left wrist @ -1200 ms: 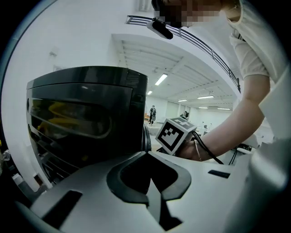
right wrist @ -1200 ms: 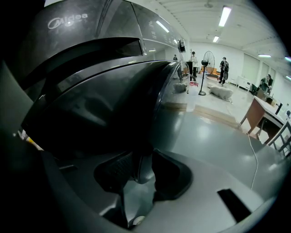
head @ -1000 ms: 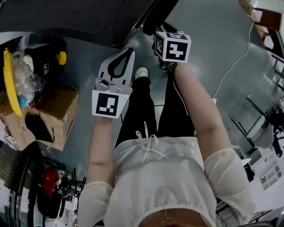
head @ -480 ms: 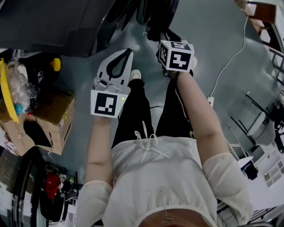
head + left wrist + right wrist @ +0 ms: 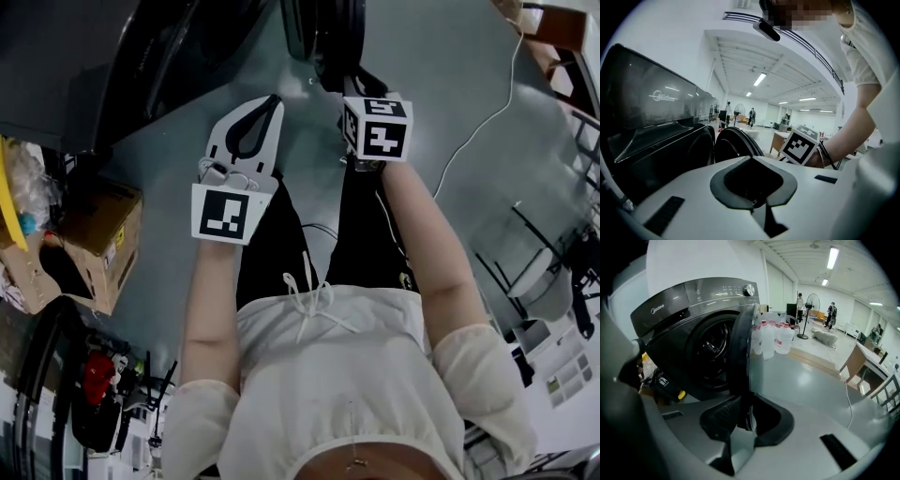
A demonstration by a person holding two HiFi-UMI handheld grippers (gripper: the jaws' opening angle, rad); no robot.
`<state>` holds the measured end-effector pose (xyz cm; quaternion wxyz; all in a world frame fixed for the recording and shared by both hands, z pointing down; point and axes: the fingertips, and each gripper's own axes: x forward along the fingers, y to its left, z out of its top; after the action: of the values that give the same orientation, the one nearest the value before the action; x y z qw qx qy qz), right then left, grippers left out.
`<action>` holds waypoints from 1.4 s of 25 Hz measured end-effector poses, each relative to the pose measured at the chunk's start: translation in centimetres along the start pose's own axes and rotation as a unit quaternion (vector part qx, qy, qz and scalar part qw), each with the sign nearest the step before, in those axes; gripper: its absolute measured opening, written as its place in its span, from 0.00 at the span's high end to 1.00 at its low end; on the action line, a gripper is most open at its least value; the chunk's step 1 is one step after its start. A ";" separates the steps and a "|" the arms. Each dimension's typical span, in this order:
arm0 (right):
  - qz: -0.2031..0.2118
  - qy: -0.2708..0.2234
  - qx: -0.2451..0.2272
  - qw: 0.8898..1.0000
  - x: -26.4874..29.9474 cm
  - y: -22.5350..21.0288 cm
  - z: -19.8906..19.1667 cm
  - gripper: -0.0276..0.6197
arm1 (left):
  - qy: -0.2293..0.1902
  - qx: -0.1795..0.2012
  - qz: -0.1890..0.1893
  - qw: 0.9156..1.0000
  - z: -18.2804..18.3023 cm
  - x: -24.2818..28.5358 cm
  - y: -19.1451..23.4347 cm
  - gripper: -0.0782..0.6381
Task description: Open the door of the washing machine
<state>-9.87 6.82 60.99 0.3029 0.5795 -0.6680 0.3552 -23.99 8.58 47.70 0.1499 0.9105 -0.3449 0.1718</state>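
Observation:
The dark grey washing machine (image 5: 693, 319) stands with its round door (image 5: 740, 348) swung out, edge-on in the right gripper view. My right gripper (image 5: 746, 401) has its jaws round the door's rim; they have just been closing, and the ribbed pad lies against the rim. In the head view the door (image 5: 323, 33) is at top centre, and only the right gripper's marker cube (image 5: 380, 127) shows below it. My left gripper (image 5: 272, 101) hangs beside it over the floor, tips together, holding nothing. The left gripper view shows those jaws (image 5: 751, 159) shut before the machine (image 5: 656, 122).
Several white water bottles (image 5: 773, 336) stand on the floor behind the door. A cardboard box (image 5: 103, 239) and clutter lie left of the person. A black tool with a yellow cap (image 5: 670, 387) sits by the machine's base. A white cable (image 5: 478, 122) crosses the grey floor at right.
The door has swung further out from the machine with the right gripper on its edge. Both grippers have travelled level across the floor, and the box has slid left in the head view.

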 end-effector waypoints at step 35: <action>0.046 0.025 -0.154 0.987 2.4 -29.2 8.1 0.81 | -0.002 -0.044 0.119 0.992 8.1 25.0 -11.4 0.86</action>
<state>18.72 -3.36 61.97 0.3888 0.4856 -0.7327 0.2760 3.04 -0.80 49.10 0.1676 0.8560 -0.4580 0.1716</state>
